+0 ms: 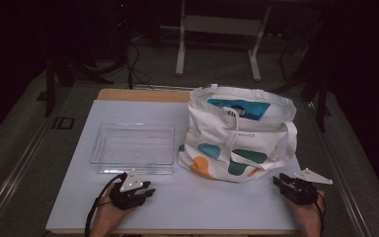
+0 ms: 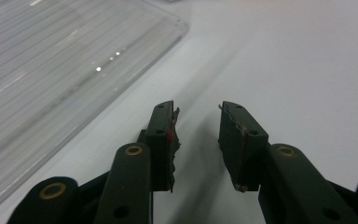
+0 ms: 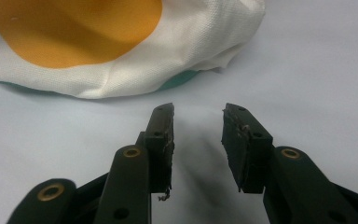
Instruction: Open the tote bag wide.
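While both my grippers rest parted and empty, left gripper faces the clear bin, right gripper faces the tote bag; nothing between

white tote bag, partly hidden print ending "ouse"

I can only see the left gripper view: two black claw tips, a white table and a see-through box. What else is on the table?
Observer: A white cloth tote bag with teal and orange blobs stands to the right of the clear plastic box.
Child: Is anything inside the bag?
Observer: Yes, a blue-and-white packet peeks out of its open top.
Child: Where's my other claw?
Observer: The right claw is open over the white table, close to the bag's bottom edge but not touching it.
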Action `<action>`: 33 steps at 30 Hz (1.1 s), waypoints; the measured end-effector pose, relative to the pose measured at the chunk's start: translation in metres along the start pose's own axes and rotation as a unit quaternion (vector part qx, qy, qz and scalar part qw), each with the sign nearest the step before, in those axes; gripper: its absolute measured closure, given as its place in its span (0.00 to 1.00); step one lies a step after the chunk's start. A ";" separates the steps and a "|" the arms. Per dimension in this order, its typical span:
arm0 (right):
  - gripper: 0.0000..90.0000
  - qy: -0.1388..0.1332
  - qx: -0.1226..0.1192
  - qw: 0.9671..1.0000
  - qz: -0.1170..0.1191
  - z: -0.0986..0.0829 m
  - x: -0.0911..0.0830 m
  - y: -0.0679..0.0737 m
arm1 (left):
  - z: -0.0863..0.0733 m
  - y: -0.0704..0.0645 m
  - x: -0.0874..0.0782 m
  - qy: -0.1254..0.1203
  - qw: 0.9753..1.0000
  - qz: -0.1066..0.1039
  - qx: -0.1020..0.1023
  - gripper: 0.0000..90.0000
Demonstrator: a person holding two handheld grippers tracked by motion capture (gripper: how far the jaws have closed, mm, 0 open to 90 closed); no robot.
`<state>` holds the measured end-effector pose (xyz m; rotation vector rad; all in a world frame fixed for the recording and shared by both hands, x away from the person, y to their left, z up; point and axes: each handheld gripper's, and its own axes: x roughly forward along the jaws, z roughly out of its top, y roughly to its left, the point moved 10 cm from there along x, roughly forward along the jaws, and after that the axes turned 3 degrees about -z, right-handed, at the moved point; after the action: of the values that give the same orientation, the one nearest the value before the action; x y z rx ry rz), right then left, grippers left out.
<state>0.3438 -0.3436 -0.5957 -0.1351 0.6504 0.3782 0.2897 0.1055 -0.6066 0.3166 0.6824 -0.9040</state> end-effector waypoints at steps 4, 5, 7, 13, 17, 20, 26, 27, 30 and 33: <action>0.73 0.004 -0.004 1.000 0.006 0.000 0.001 0.001 | 0.002 -0.002 -0.002 -0.004 1.000 -0.007 0.006 0.78; 0.74 0.006 -0.005 1.000 0.008 0.000 0.001 0.002 | 0.005 -0.005 -0.004 -0.010 1.000 -0.014 0.010 0.78; 0.75 0.008 -0.008 1.000 0.006 0.002 0.001 0.001 | 0.007 -0.007 -0.006 -0.012 1.000 -0.016 0.014 0.79; 0.80 -0.007 -0.004 1.000 0.011 0.015 -0.003 -0.004 | 0.023 -0.010 -0.020 -0.017 0.999 -0.034 0.028 0.80; 0.83 -0.013 0.001 1.000 0.011 0.020 -0.003 -0.007 | 0.029 -0.008 -0.024 -0.022 0.999 -0.034 0.030 0.81; 0.87 -0.024 0.006 1.000 0.016 0.029 -0.004 -0.011 | 0.038 -0.007 -0.030 -0.032 0.998 -0.040 0.034 0.82; 0.87 -0.036 0.006 0.999 0.013 0.043 -0.004 -0.016 | 0.050 -0.001 -0.035 -0.039 0.997 -0.043 0.042 0.83; 0.87 -0.038 0.008 0.999 0.013 0.045 -0.005 -0.017 | 0.052 -0.001 -0.036 -0.042 0.997 -0.044 0.043 0.83; 0.87 -0.045 0.013 0.999 0.012 0.052 -0.003 -0.020 | 0.058 0.002 -0.039 -0.045 0.997 -0.044 0.045 0.83; 0.86 -0.051 0.015 0.999 0.012 0.061 -0.002 -0.022 | 0.063 0.004 -0.041 -0.045 0.997 -0.050 0.046 0.83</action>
<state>0.3849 -0.3503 -0.5462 -0.0792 0.5566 0.3964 0.3008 0.0998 -0.5330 0.3247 0.5791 -1.0414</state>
